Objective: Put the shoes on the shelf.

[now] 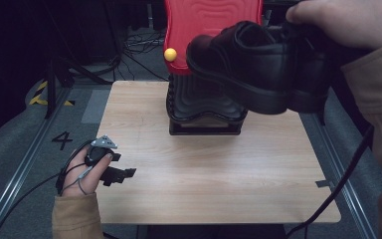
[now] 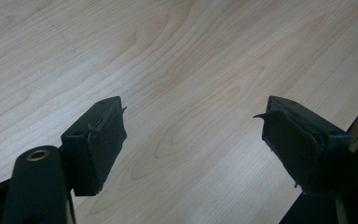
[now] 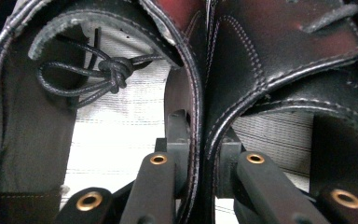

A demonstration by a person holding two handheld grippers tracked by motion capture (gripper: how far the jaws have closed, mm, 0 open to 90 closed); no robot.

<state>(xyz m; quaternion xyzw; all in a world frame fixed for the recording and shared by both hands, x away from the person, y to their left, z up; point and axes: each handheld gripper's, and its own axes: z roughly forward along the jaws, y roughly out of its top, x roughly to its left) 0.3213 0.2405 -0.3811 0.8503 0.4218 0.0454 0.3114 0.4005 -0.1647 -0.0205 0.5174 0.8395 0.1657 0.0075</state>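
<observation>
1. My right tongs [image 3: 200, 163] are clamped narrow on a pair of black leather shoes [image 1: 258, 67]: one jaw sits inside each shoe, pinching the two inner walls together where they touch.
2. In the high view the shoes hang in the air at about 1 o'clock from the table's middle, soles down, toes pointing toward 9 o'clock, in front of the red panel [image 1: 211, 22].
3. My right hand [image 1: 343, 20] is at the far 2 o'clock corner of that view, gripping above the heels.
4. In the right gripper view the left shoe's knotted lace [image 3: 114, 70] lies at 10 o'clock, over a pale ribbed insole.
5. A black ribbed stand [image 1: 205, 107] sits on the wooden table [image 1: 204, 184] at 12 o'clock, just under the shoes; a yellow ball [image 1: 170, 54] shows on the red panel's edge.
6. My left tongs [image 1: 117, 174] rest at 8 o'clock near the table's edge, jaws wide apart with bare wood between them.
</observation>
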